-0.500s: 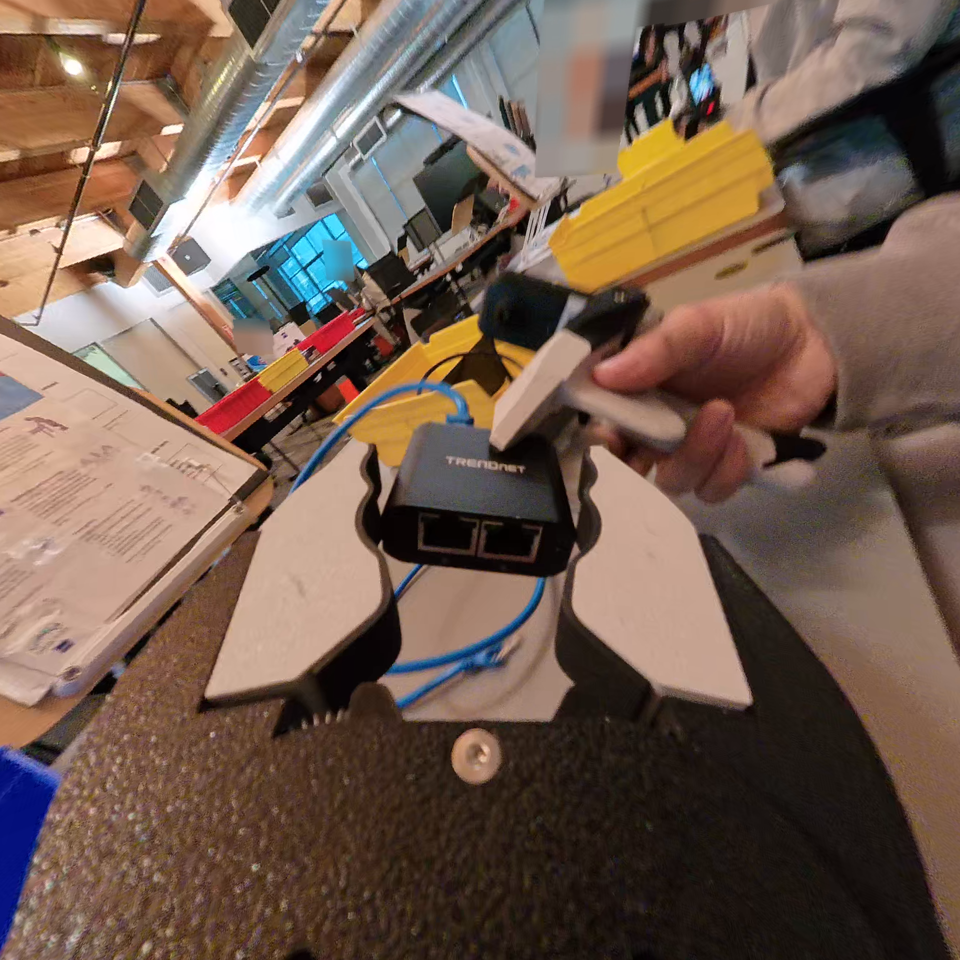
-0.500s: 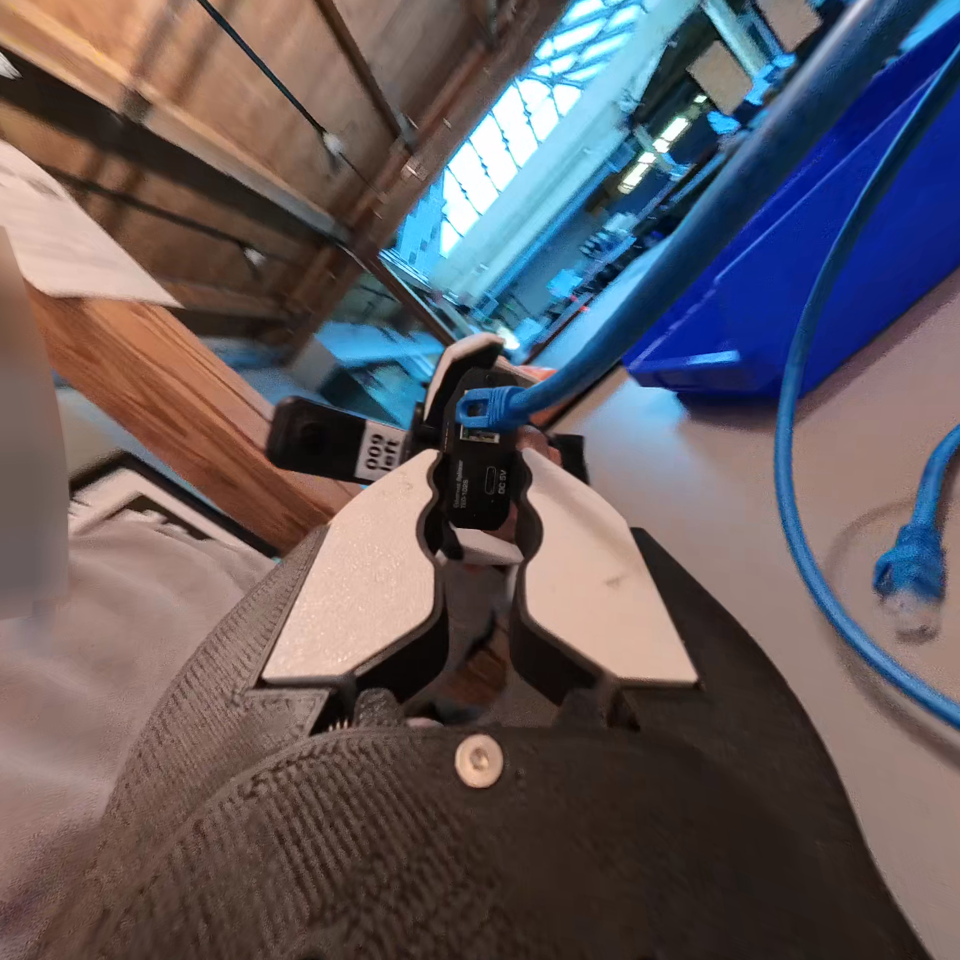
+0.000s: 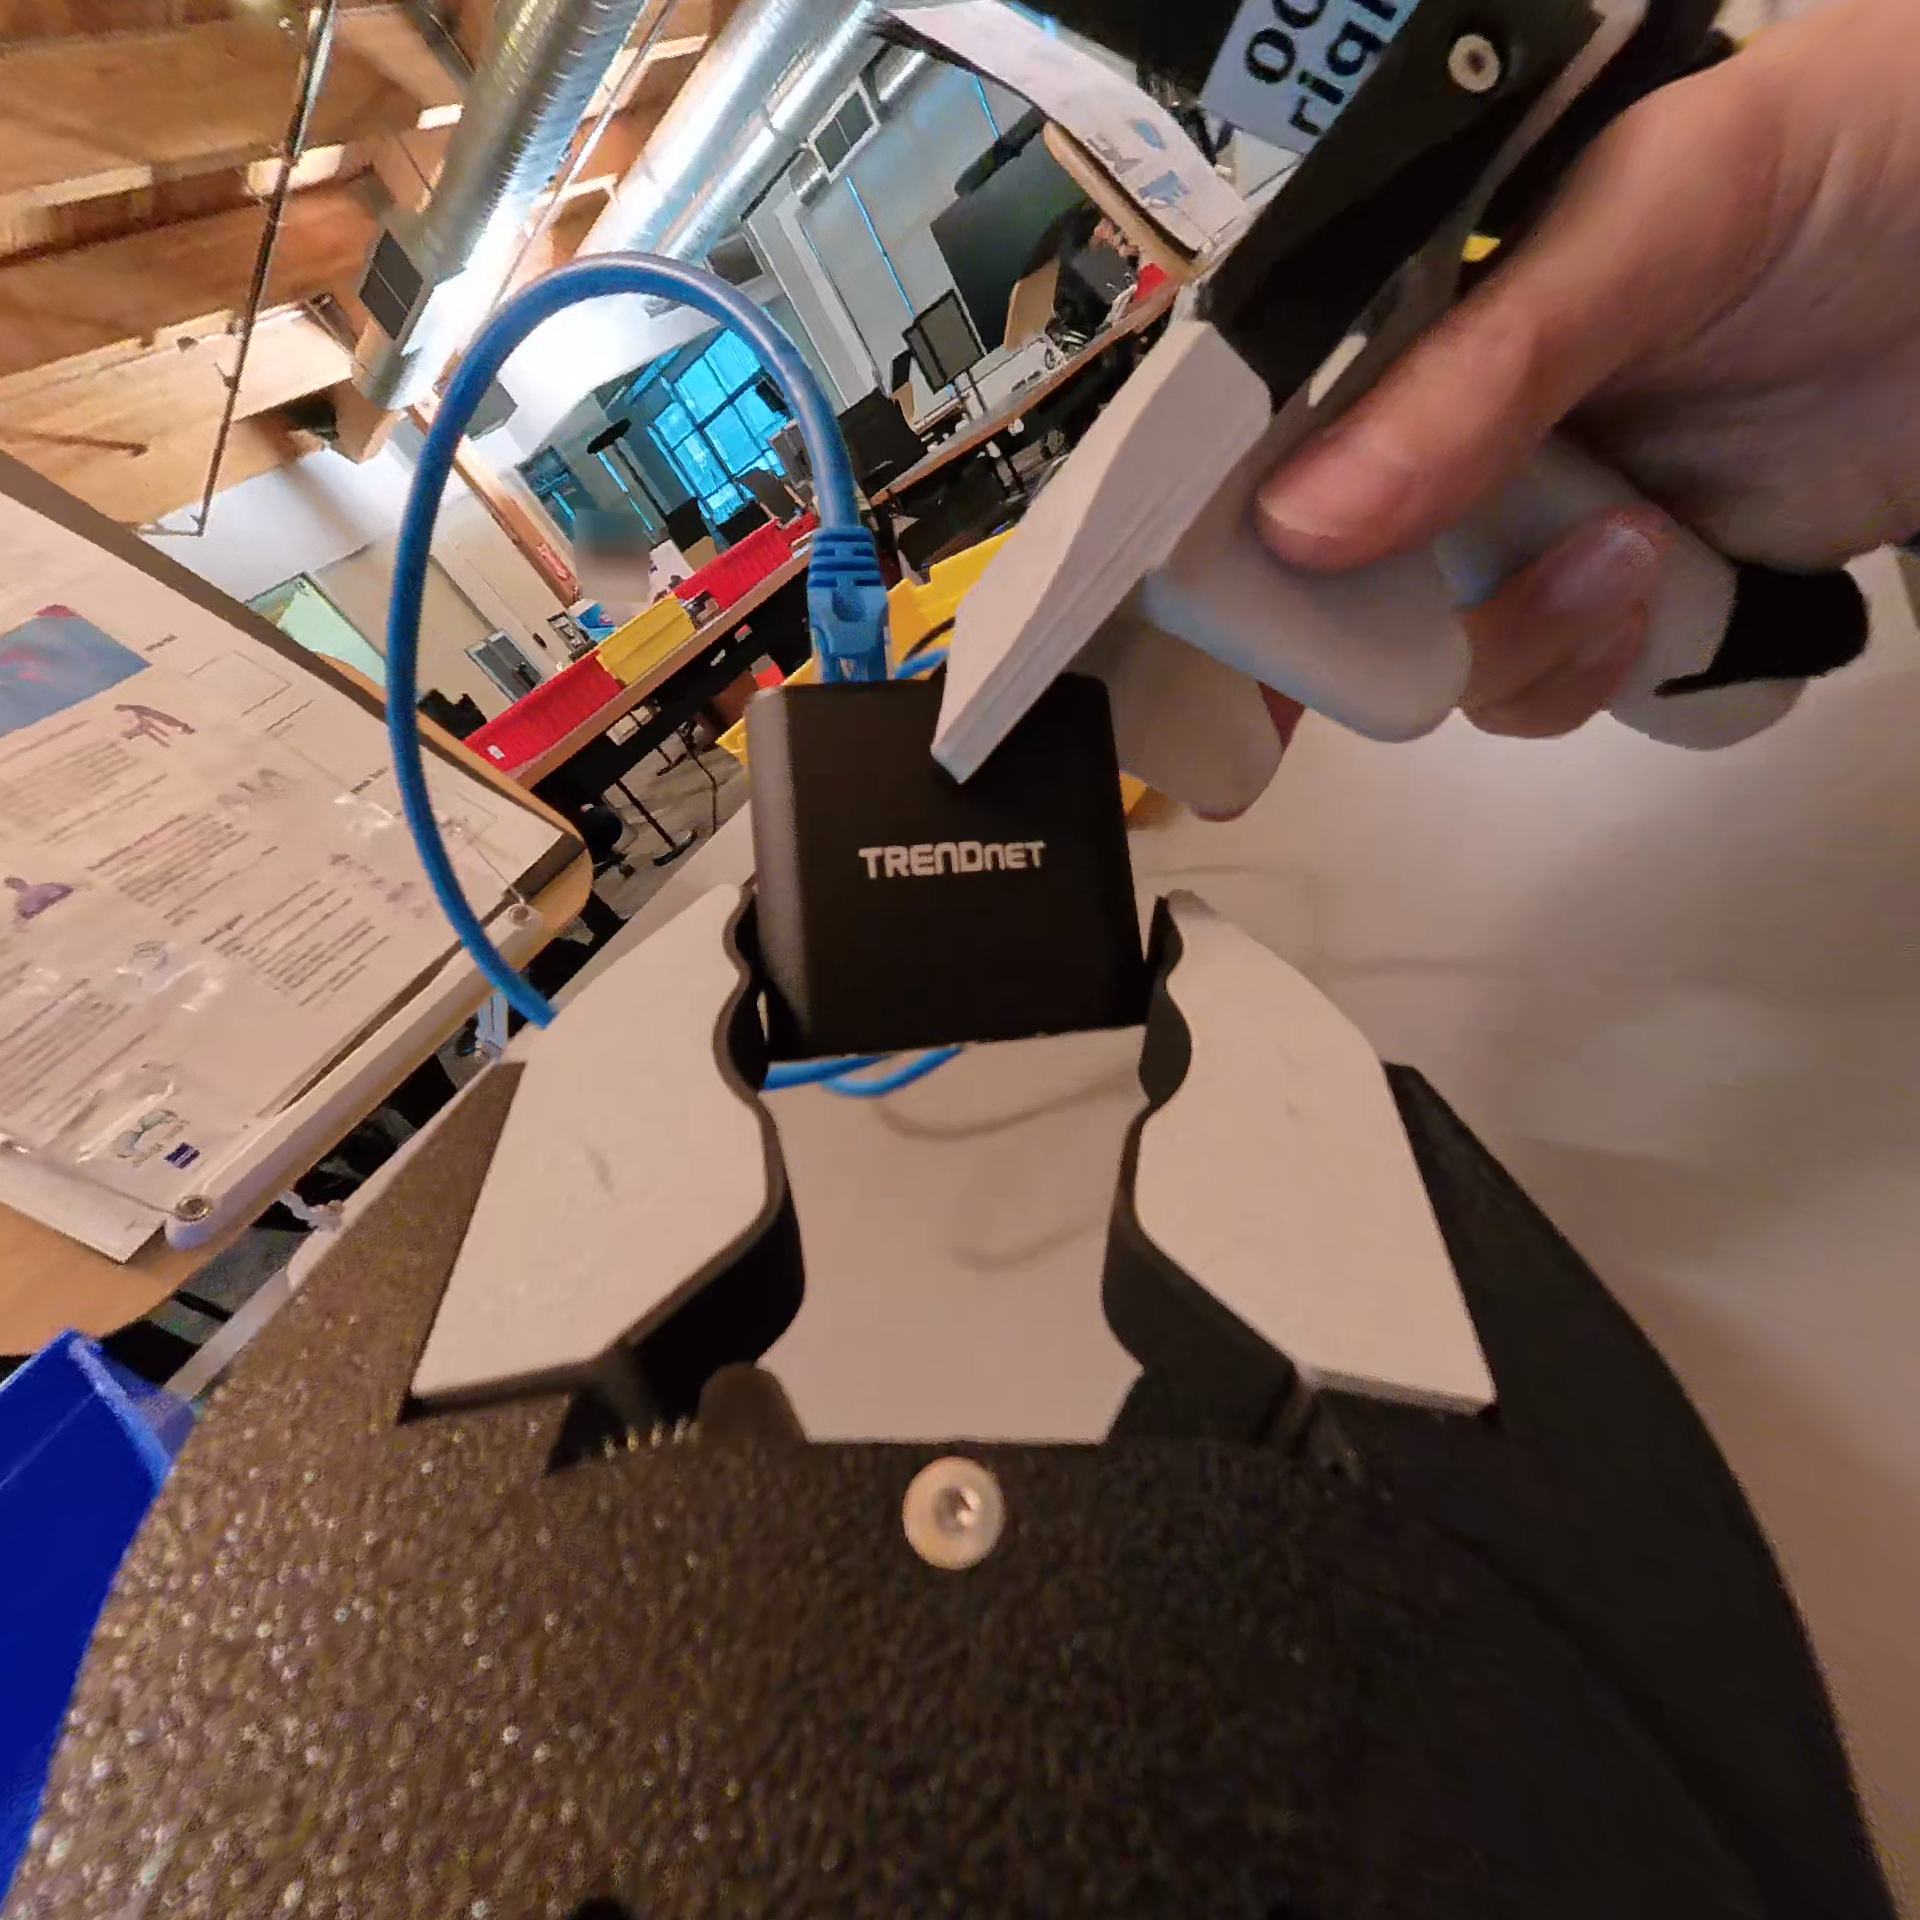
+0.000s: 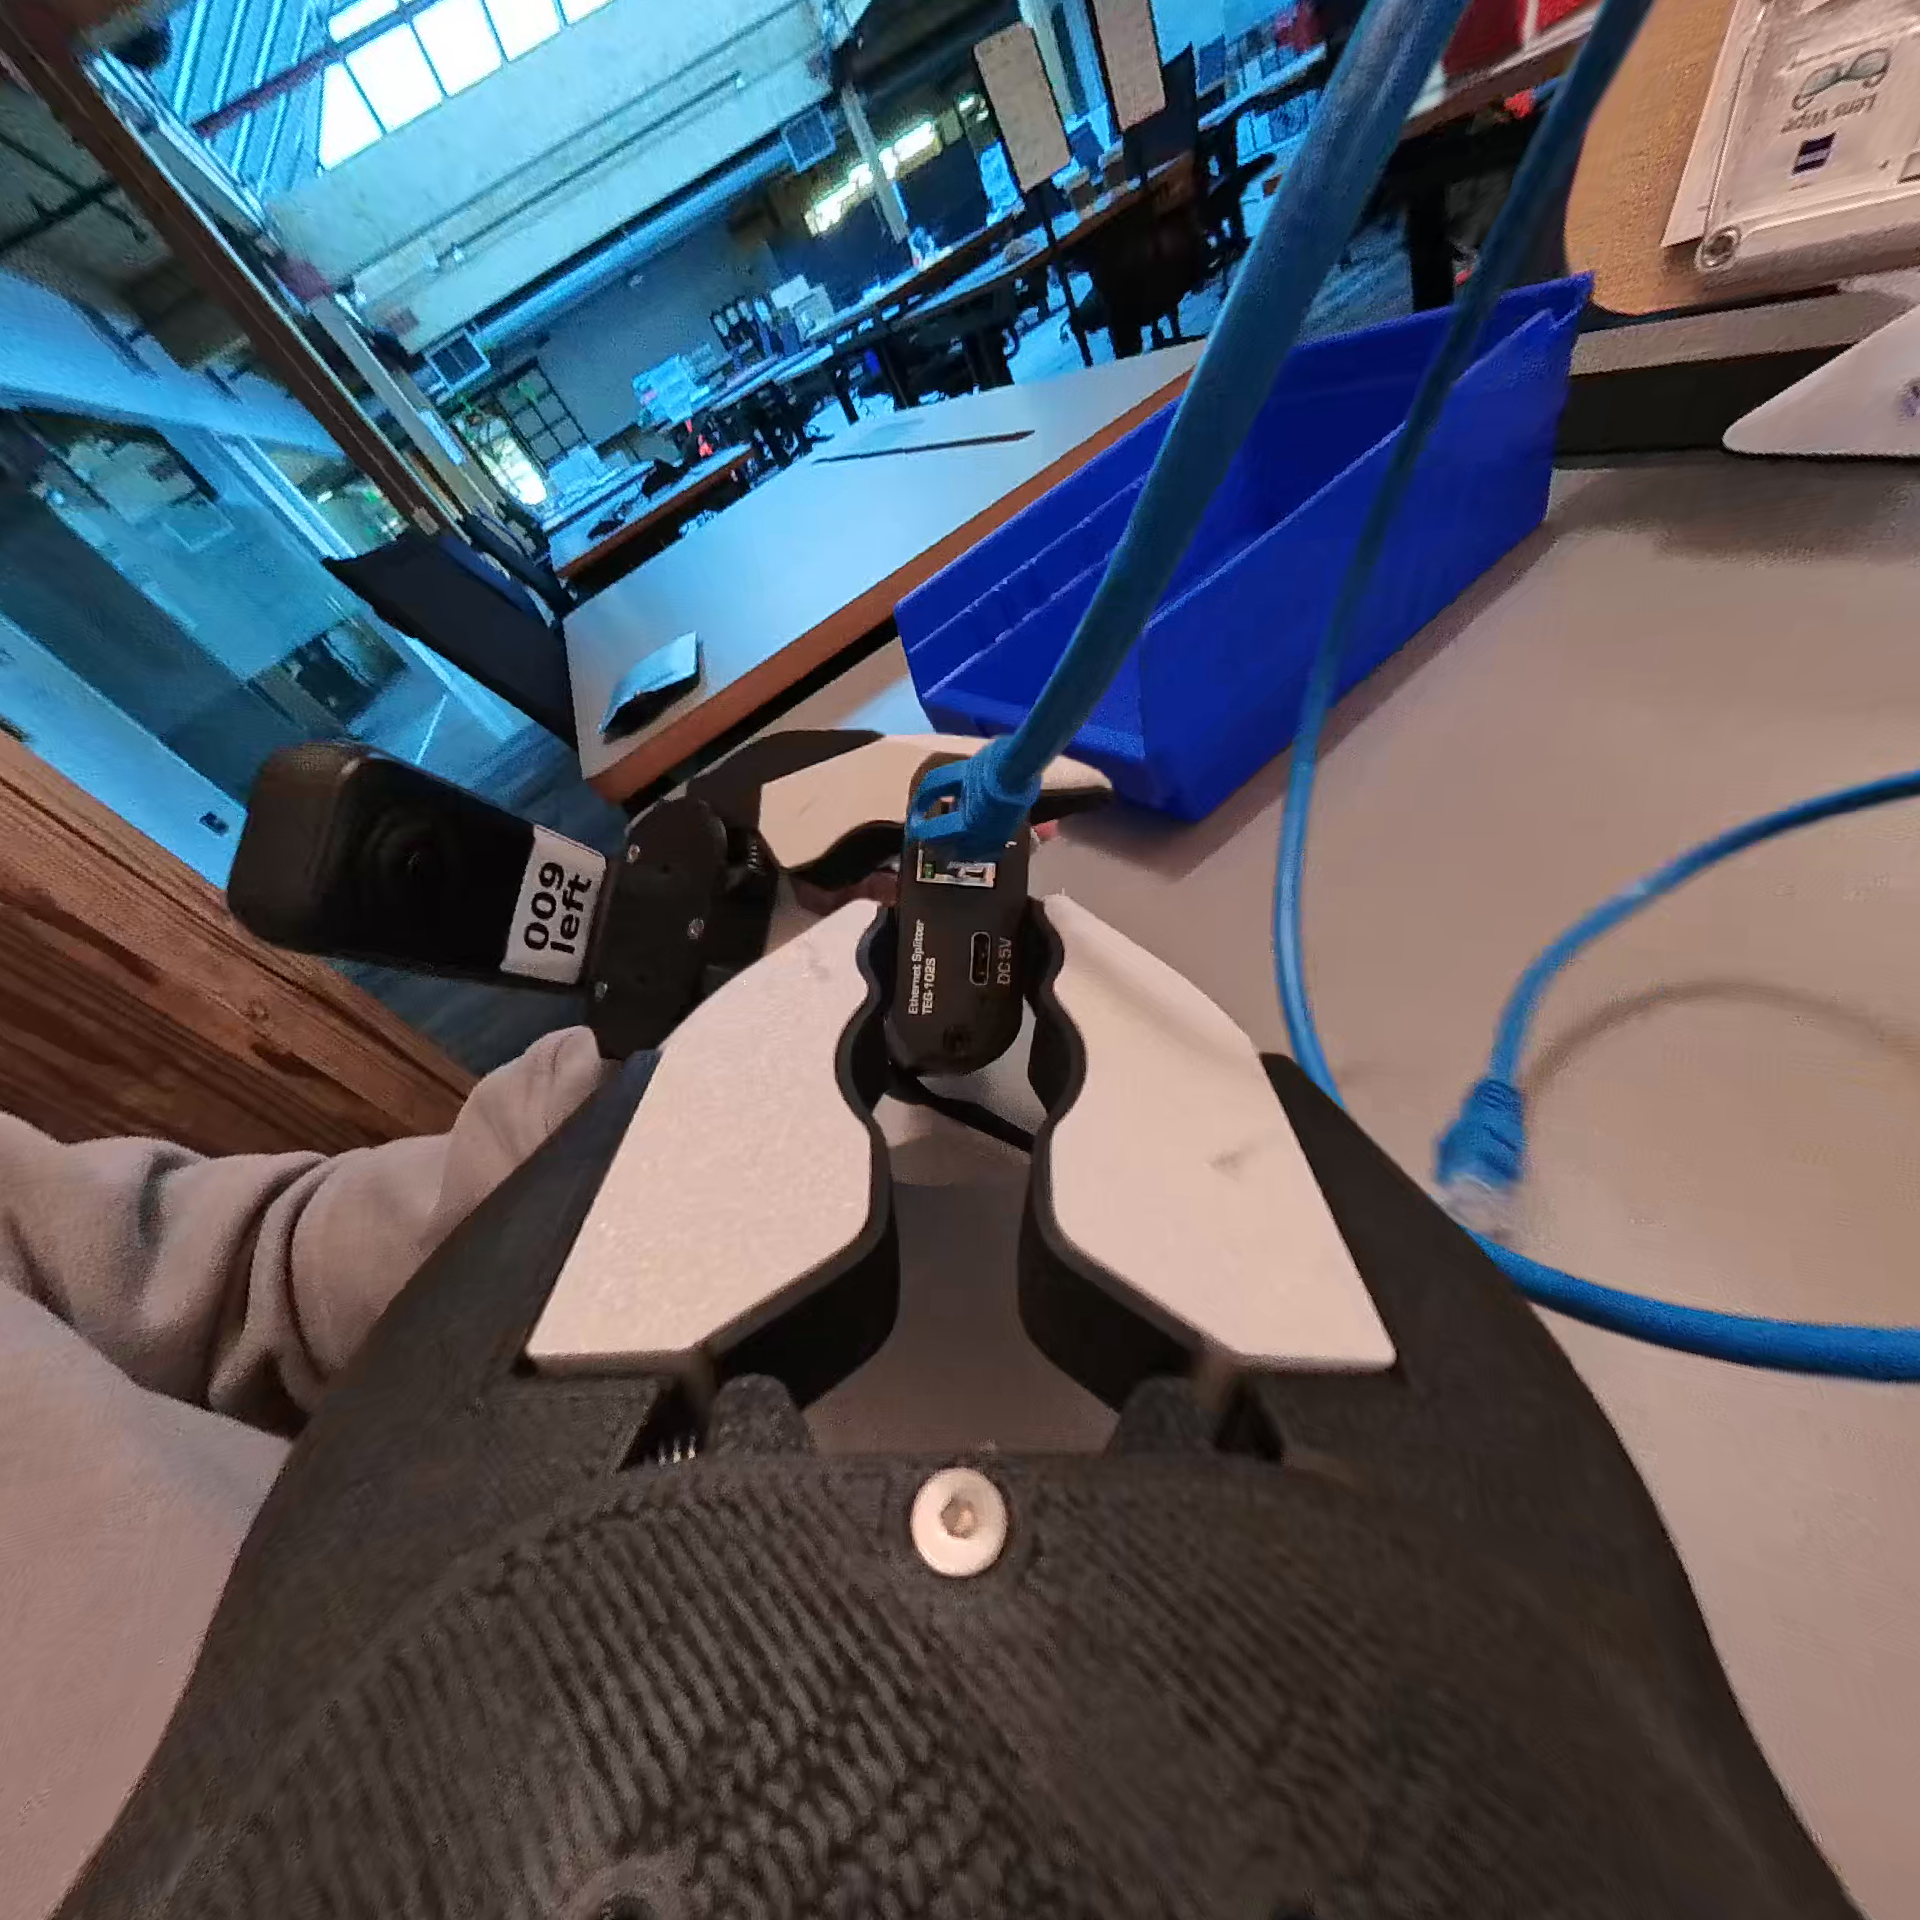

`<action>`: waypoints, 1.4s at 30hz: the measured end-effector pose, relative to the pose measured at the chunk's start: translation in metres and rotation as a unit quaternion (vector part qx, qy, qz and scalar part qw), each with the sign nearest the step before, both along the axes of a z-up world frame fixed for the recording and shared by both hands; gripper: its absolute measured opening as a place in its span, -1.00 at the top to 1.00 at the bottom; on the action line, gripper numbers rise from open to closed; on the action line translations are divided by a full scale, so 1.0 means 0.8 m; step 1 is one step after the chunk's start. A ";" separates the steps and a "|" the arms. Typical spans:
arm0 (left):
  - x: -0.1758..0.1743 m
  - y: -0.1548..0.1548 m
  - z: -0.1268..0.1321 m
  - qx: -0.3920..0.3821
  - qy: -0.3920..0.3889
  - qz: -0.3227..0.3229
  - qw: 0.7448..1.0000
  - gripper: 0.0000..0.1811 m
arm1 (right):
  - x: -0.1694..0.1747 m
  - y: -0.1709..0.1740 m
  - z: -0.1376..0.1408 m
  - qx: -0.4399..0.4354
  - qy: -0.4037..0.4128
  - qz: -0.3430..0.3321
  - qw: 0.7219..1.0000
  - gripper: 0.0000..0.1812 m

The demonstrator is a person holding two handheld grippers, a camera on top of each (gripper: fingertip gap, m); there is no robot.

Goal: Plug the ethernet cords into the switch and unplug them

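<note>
- Left tongs (image 3: 951,977), pale flat plates on a pebbled black body, are clamped on the sides of the black box-shaped switch (image 3: 940,873).
- Right tongs (image 4: 956,997), same plates on a ribbed black body, are clamped on the switch's (image 4: 954,977) narrow end face.
- Right wrist view alone shows that face: a blue ethernet cord (image 4: 1164,468) plugged in just beyond the tips, and a second blue plug (image 4: 1481,1148) loose on the grey table (image 4: 1714,727).
- Left wrist view alone shows the smooth top and a hand (image 3: 1621,343) gripping the right tool, angled down.
</note>
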State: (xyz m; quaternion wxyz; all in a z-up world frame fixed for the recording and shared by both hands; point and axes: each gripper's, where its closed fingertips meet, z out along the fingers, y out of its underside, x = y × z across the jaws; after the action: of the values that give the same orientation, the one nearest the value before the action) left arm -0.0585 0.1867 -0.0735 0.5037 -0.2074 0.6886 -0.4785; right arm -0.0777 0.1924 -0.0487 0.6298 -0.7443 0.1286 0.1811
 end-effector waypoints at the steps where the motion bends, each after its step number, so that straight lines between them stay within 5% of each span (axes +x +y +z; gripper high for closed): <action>1: 0.001 0.000 -0.001 0.000 0.001 0.002 1.000 0.22 | -0.001 0.001 0.001 0.005 0.003 -0.002 1.000 0.74; 9: 0.012 0.002 -0.005 -0.001 0.007 0.048 0.999 0.21 | 0.008 0.002 0.002 0.019 0.001 -0.025 1.000 0.74; 19: -0.016 -0.021 0.006 -0.026 0.032 -0.077 0.996 0.23 | -0.003 -0.001 -0.011 0.030 0.051 0.043 0.997 0.66; 29: -0.001 -0.007 0.014 -0.044 -0.014 -0.003 0.999 0.21 | 0.011 0.007 0.010 0.129 0.156 -0.032 0.979 0.73; 33: 0.000 -0.005 0.012 -0.031 -0.008 0.000 0.999 0.20 | 0.007 0.006 0.008 0.109 0.135 -0.007 0.985 0.73; 38: -0.009 -0.011 0.015 -0.021 -0.003 -0.038 0.999 0.20 | -0.004 -0.002 0.009 0.080 0.080 0.041 0.993 0.70; 42: -0.025 -0.023 0.014 -0.020 0.000 -0.105 0.994 0.21 | -0.008 -0.007 0.019 0.121 0.142 0.072 0.980 0.64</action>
State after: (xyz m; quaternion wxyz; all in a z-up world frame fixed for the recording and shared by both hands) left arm -0.0786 0.1680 -0.0624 0.4466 -0.1442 0.6972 -0.5419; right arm -0.0843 0.1869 -0.0334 0.6757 -0.6365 0.1400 0.3445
